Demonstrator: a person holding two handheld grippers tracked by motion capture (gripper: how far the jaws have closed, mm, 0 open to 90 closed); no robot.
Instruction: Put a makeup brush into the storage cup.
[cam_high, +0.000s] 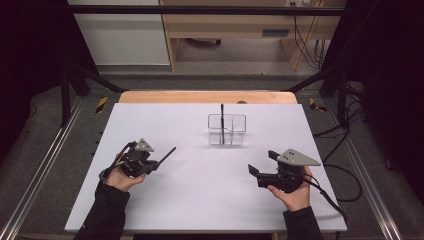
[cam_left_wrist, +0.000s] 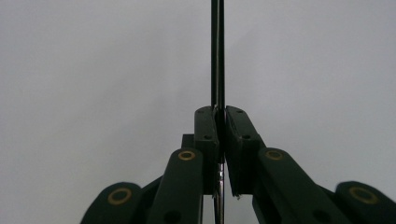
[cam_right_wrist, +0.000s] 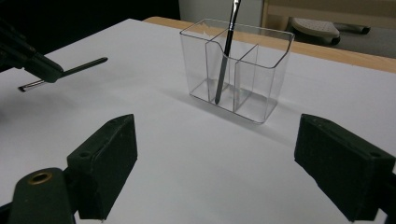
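Note:
A clear plastic holder (cam_high: 240, 131) with several compartments stands at the middle of the white board. One thin black brush (cam_high: 222, 116) stands upright in it, in the left compartment as the right gripper view shows it (cam_right_wrist: 226, 56). My left gripper (cam_high: 154, 163) is shut on a second thin black brush (cam_high: 169, 152), which points up and to the right towards the holder. In the left gripper view the jaws (cam_left_wrist: 222, 119) pinch that brush (cam_left_wrist: 217, 51) along their line. My right gripper (cam_high: 262, 162) stands wide open, nothing between its jaws (cam_right_wrist: 217, 140), facing the holder (cam_right_wrist: 261, 86).
The white board (cam_high: 200, 200) lies on a wooden table whose far edge (cam_high: 200, 96) shows behind it. The left gripper (cam_right_wrist: 35, 65) with its brush (cam_right_wrist: 86, 64) appears at the left of the right gripper view. Metal frame rails run along both sides.

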